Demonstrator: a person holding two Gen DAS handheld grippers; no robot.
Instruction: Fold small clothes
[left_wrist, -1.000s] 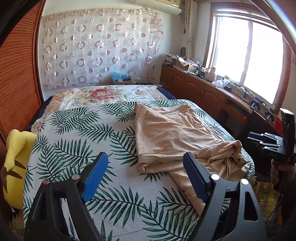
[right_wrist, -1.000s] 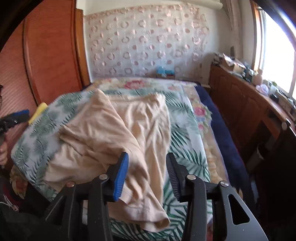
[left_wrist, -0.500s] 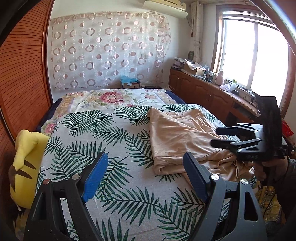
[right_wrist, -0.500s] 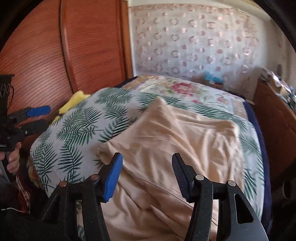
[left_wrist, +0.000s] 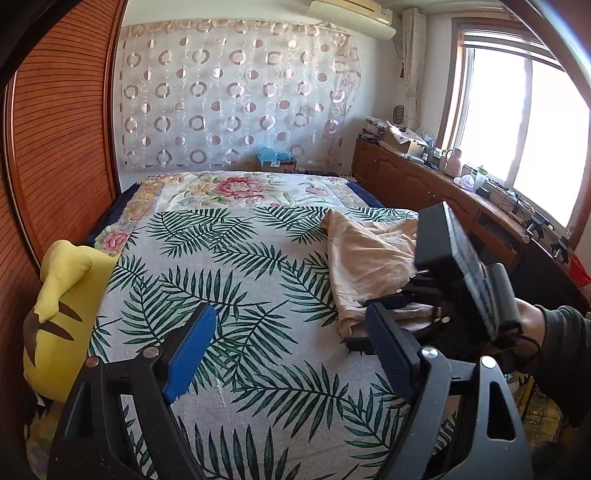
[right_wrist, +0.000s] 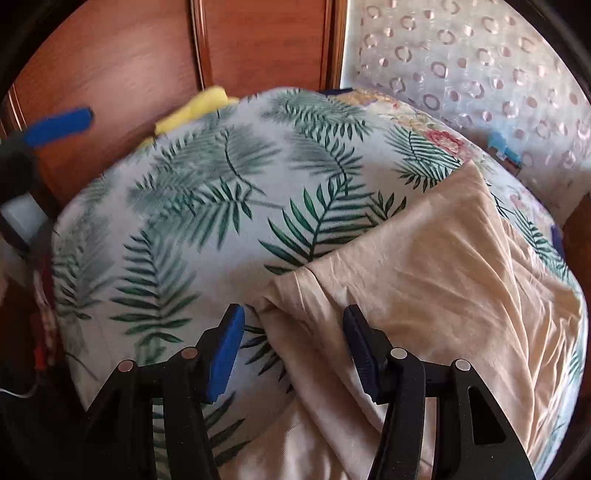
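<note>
Beige garment (right_wrist: 436, 273) lies rumpled on the window side of the bed (left_wrist: 236, 280), on the palm-leaf bedspread. Right gripper (right_wrist: 291, 350) hangs over its near corner, jaws wide apart, gripping nothing. Left gripper (left_wrist: 291, 350) is over bare bedspread, jaws spread wide too, empty. Yellow plush pillow (left_wrist: 62, 314) sits against the wooden wardrobe (left_wrist: 55, 147).

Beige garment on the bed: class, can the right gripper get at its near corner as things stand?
Probably yes. The right gripper is open, and the beige garment has its folded corner between the fingers with nothing over it.
</note>
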